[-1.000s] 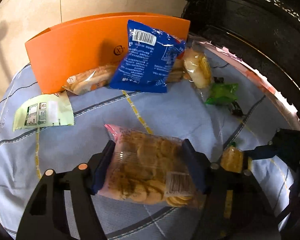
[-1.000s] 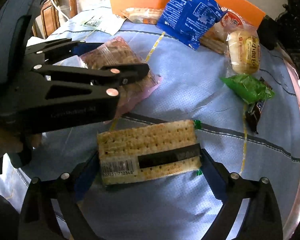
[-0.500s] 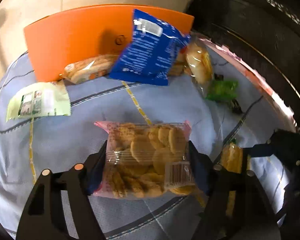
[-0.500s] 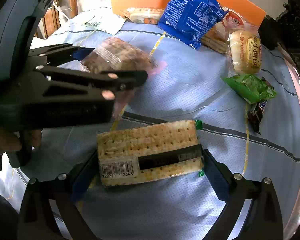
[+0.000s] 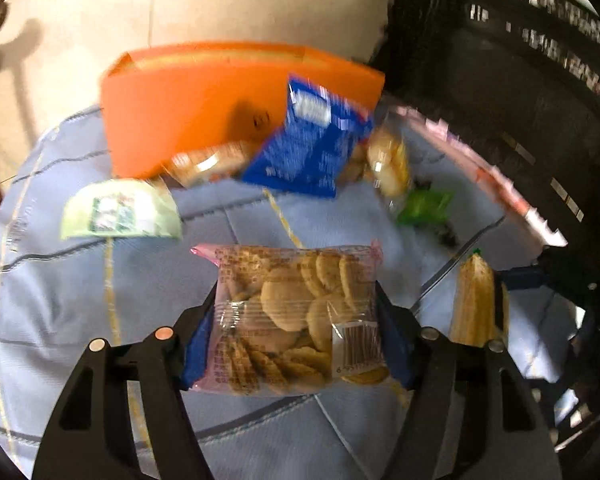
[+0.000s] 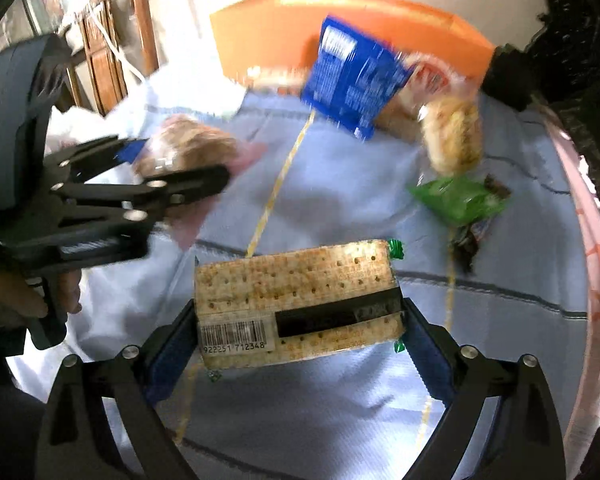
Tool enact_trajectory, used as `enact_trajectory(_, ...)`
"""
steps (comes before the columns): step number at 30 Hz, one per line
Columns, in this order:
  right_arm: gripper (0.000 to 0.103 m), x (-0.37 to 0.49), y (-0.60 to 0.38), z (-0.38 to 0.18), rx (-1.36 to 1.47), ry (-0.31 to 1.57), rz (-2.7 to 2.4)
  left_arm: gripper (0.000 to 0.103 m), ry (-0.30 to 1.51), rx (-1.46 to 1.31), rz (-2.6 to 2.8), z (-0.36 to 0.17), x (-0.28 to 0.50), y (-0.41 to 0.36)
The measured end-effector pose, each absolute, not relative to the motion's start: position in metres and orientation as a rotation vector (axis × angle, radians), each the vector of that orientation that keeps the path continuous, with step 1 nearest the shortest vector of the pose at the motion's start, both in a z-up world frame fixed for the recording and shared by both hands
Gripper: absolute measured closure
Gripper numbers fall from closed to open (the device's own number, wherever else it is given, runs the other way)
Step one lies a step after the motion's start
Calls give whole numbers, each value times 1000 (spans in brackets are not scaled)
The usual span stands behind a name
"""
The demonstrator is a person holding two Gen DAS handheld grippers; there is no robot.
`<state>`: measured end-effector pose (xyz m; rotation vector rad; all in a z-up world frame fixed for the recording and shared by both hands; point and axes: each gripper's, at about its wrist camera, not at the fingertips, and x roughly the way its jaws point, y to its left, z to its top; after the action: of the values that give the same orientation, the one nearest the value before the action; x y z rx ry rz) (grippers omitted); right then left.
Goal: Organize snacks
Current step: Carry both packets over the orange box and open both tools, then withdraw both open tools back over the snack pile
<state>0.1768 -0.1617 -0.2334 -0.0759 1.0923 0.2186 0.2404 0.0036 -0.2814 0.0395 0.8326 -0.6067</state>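
A clear pink-edged bag of round cookies hangs above the blue tablecloth between the blue pads of my left gripper. The jaws are closing and the pads press its sides. A flat pack of crackers with a barcode label is clamped lengthwise in my right gripper, also off the cloth. In the right wrist view my left gripper holds the cookie bag at the left. The left wrist view shows the cracker pack edge-on at the right.
An orange box stands at the table's far side. A blue bag and wrapped bread lean by it. A green packet, a dark bar and a pale green packet lie on the cloth. Dark carved furniture borders the right.
Both grippers have risen with their packs, which now hang off the cloth. The cookie bag has swung level in the left jaws.
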Motion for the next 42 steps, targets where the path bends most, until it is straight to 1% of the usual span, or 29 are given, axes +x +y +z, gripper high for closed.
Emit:
enact_trajectory(4, 8, 169, -177, -201, -40, 1029, 208, 36, 789, -19, -579, -248, 234, 32)
enact_trajectory(10, 7, 184, -204, -132, -13, 903, 161, 36, 699, -63, -529, -189, 249, 59)
enact_trajectory(15, 7, 225, -224, -64, -31, 791, 137, 35, 611, -29, -512, -134, 287, 52)
enact_trajectory(19, 7, 272, -238, -14, -26, 719, 134, 35, 584, -27, -501, -98, 329, 34)
enact_trajectory(23, 7, 322, -244, 13, 6, 714, 132, 35, 587, -31, -471, -73, 372, 10)
enact_trajectory(26, 7, 358, -248, 17, 30, 724, 122, 34, 606, -21, -429, -68, 408, -8)
enact_trajectory(30, 7, 410, -254, 11, 44, 734, 100, 32, 642, 29, -358, -79, 448, -24)
enact_trajectory(31, 7, 424, -256, 7, 56, 737, 104, 29, 648, 43, -335, -84, 458, -28)
enact_trajectory(33, 4, 448, -258, -8, 87, 770, 125, 16, 670, 80, -263, -98, 482, -32)
enact_trajectory(34, 4, 459, -257, -19, 84, 802, 109, 6, 675, 83, -240, -104, 487, -32)
enact_trajectory(37, 4, 465, -254, -39, 53, 838, 87, 6, 719, 107, -193, -121, 498, -31)
enact_trajectory(42, 4, 447, -257, -61, 59, 867, 115, 5, 738, 134, -192, -143, 481, -17)
